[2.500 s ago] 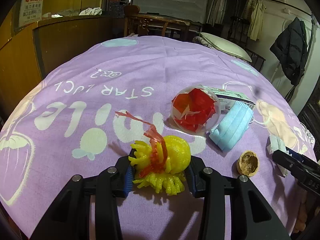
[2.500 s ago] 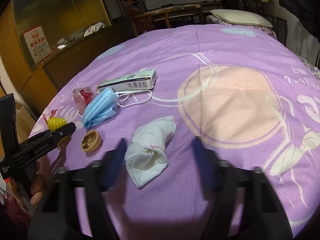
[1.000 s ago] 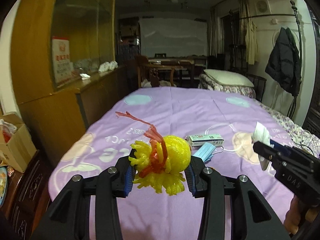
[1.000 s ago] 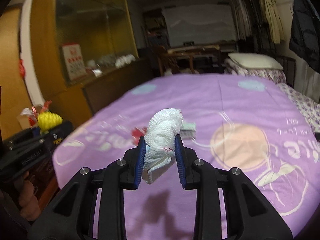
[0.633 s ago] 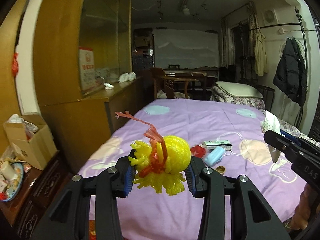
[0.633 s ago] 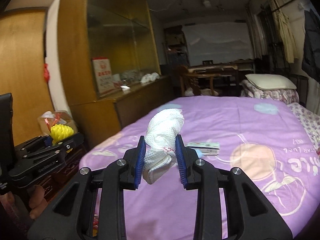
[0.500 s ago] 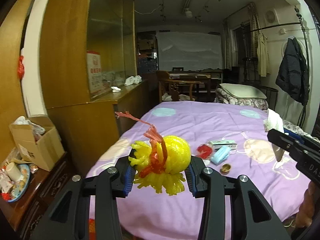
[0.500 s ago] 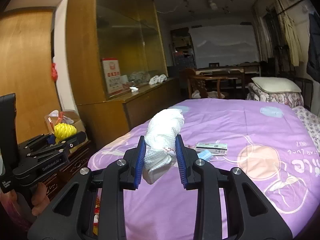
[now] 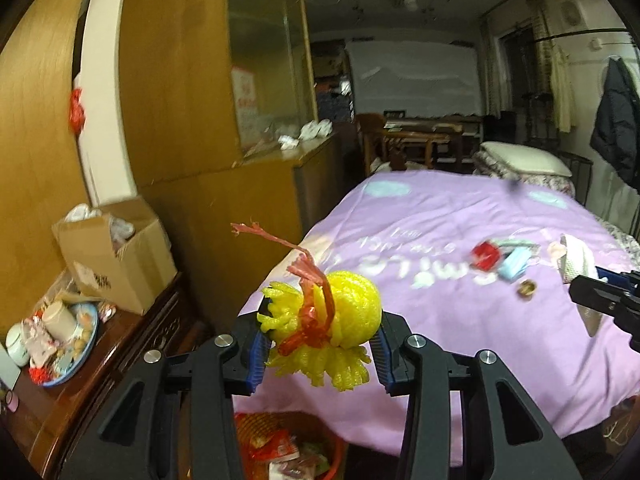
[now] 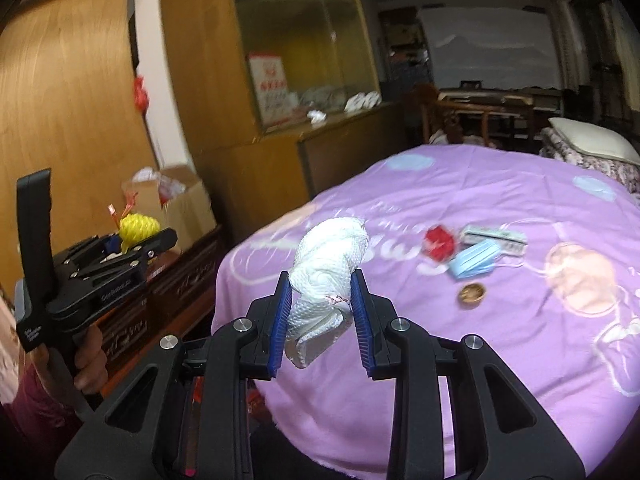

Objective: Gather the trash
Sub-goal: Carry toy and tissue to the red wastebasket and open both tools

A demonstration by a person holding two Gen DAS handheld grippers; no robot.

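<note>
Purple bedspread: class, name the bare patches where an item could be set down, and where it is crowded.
Free: the near end of the purple bedspread, below the walnut shell, and the far stretch toward the pillow. Crowded: the cluster of red wrapper, blue mask and carton.

Left tongs (image 9: 318, 346) and right tongs (image 10: 320, 312) both clamped, pointing slightly downward.

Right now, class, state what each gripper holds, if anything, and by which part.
Left gripper clamps the yellow foam net by its sides. Right gripper clamps the crumpled white tissue across its middle.
</note>
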